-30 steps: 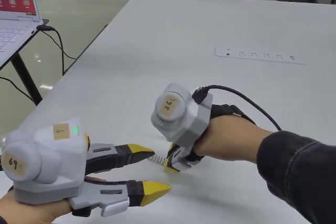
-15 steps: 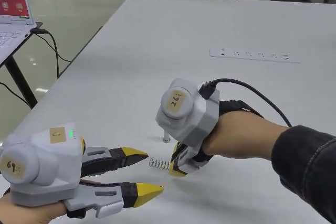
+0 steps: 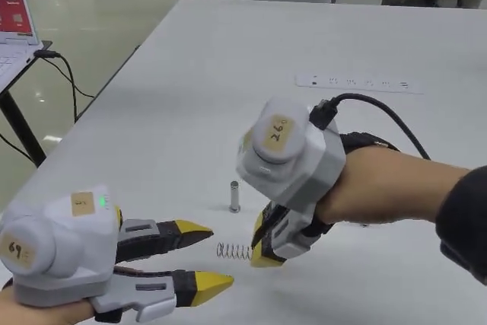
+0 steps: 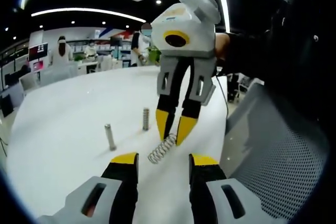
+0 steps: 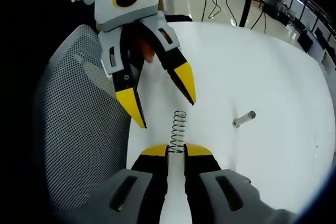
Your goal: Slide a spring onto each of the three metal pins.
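A small steel spring (image 3: 233, 250) lies almost level just above the white table (image 3: 228, 74), one end pinched in my right gripper (image 3: 260, 255), which is shut on it. In the right gripper view the spring (image 5: 178, 125) sticks out forward from the shut yellow tips (image 5: 177, 151). My left gripper (image 3: 211, 258) faces it from the lower left, open and holding nothing, its tips a short gap from the spring's free end. A metal pin (image 3: 234, 196) stands upright just behind the spring. The left gripper view holds two pins (image 4: 109, 136) (image 4: 146, 118), the spring (image 4: 161, 148) and my open left gripper (image 4: 164, 159).
A white power strip (image 3: 350, 82) lies further back on the table. A black cable (image 3: 380, 112) trails from the right gripper. The table's left edge drops to the floor, with a laptop (image 3: 14, 13) on a stand beyond. A mesh chair (image 4: 273, 156) is behind me.
The right gripper has risen and drawn right with the spring, opening a gap from the left gripper's upper tip. An upright pin behind it has come into sight.
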